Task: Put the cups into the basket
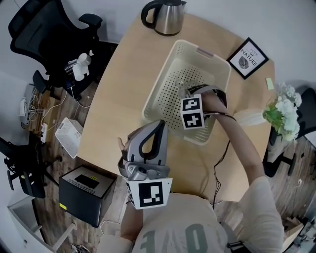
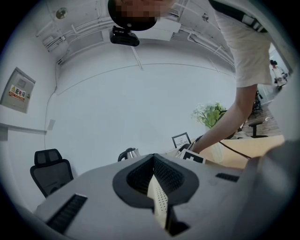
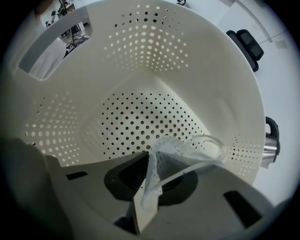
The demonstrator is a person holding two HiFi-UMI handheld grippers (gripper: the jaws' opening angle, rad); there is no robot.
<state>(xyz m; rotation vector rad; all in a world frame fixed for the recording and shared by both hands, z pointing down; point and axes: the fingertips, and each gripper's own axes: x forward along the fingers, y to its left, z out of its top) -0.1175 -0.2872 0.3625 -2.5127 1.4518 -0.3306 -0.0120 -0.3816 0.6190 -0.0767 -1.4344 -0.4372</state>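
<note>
Inside basket (image 3: pixel 140 56), cup (image 3: pixel 187 152) sideways

Head view looks steeply down; left gripper view faces level; right gripper view sits close inside the basket (image 3: pixel 225 84), shared overhead

Matt perforated plastic basket (image 1: pixel 157 89); clear glossy plastic cup (image 3: pixel 178 152); shiny metal kettle (image 1: pixel 170 17); smooth wooden table (image 1: pixel 118 113).

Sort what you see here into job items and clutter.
Job: cream perforated plastic basket; clear plastic cup, clamped in the right gripper inside the basket.
Clutter: stainless steel kettle; black-framed print; white flower bunch.
</note>
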